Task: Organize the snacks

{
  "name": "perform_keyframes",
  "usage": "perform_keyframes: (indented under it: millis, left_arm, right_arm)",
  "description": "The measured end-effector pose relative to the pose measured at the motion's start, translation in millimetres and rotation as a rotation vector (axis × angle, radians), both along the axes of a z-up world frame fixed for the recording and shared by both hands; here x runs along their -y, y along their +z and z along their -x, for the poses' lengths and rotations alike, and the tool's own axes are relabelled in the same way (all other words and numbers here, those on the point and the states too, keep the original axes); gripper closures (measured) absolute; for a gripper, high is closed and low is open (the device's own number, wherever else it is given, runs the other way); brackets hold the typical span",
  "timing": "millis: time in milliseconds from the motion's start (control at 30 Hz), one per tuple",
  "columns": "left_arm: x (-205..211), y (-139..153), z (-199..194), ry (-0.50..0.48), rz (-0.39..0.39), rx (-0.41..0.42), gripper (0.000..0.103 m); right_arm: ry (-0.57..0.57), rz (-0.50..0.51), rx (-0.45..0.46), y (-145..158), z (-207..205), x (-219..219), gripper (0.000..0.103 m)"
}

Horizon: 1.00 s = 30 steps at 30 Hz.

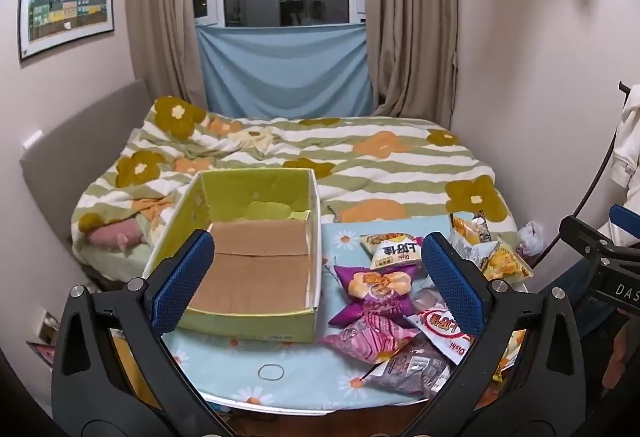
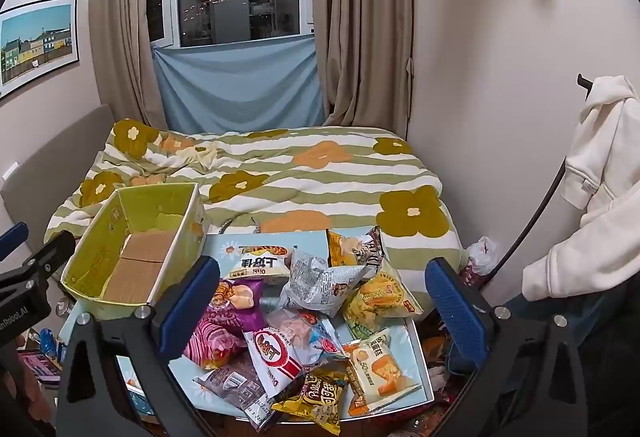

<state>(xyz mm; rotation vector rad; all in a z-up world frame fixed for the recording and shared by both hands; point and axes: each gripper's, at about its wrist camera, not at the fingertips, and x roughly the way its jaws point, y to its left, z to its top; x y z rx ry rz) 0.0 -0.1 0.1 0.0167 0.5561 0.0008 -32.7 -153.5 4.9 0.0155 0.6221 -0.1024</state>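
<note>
A green cardboard box (image 1: 256, 325) stands open and empty on the left of a small table with a light-blue daisy cloth (image 1: 224, 369). A pile of snack packets (image 1: 384, 313) lies to its right. My left gripper (image 1: 316, 277) is open and empty, held above the box's front right corner. In the right wrist view the box (image 2: 100, 301) is at the left and the snack pile (image 2: 304, 321) fills the table. My right gripper (image 2: 324, 301) is open and empty above the pile. A purple packet (image 2: 236, 301) lies by its left finger.
A bed with a green striped floral blanket (image 1: 320, 161) lies just behind the table. A white hoodie (image 2: 592, 173) hangs at the right. A small ring (image 1: 271, 371) lies on the cloth in front of the box. Clutter sits on the floor below the table.
</note>
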Motion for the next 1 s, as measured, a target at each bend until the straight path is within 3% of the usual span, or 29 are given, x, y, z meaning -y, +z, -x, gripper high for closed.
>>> perform_keyframes:
  millis: [1000]
  left_arm:
    - [4.1,-8.2,2.1,-0.008,-0.015,-0.006,0.0]
  right_arm:
    - [-0.012,-0.017,-0.02,-2.1,6.4,0.5,0.001]
